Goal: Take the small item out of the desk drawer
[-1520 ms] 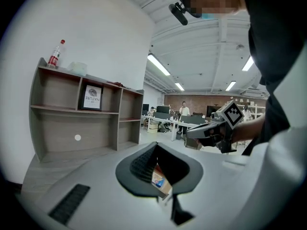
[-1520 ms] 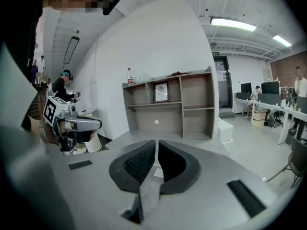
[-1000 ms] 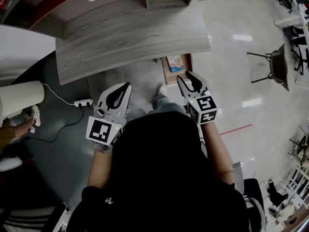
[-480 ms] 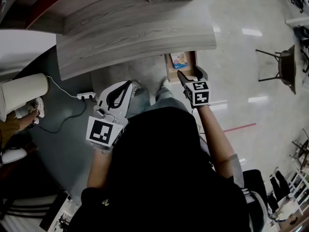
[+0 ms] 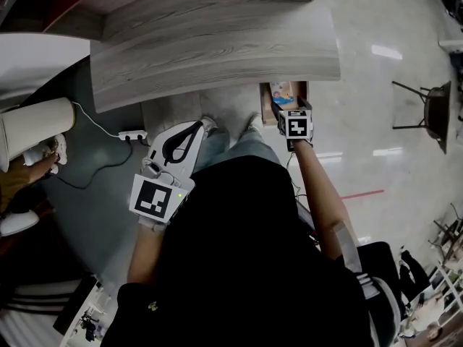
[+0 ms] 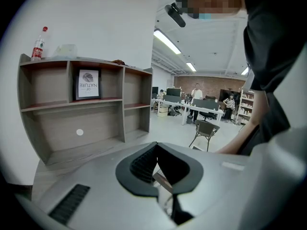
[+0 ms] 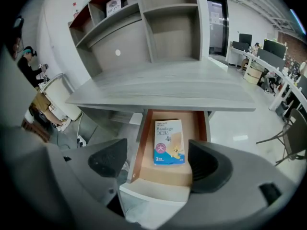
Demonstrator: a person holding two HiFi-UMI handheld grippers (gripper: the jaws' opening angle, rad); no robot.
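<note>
My left claw (image 5: 194,125) hangs at ten o'clock from my chest, its jaws pressed together at the tips with nothing held. My right claw (image 5: 283,107) reaches out at one o'clock, over the near end of the open drawer (image 5: 265,108). Its jaws are opening wide and grip nothing; the right gripper view shows the drawer's (image 7: 153,193) pale front edge low between them. The small box (image 7: 168,141) lies flat on the drawer floor at twelve o'clock from the jaws, apart from both pads, with bare floor at its six o'clock. In the head view the box (image 5: 281,92) shows just past the claw. The grey wooden desk (image 5: 217,49) runs across at twelve o'clock, over the drawer's far end. Shelves (image 7: 158,28) rise beyond the desk top (image 7: 163,87).
</note>
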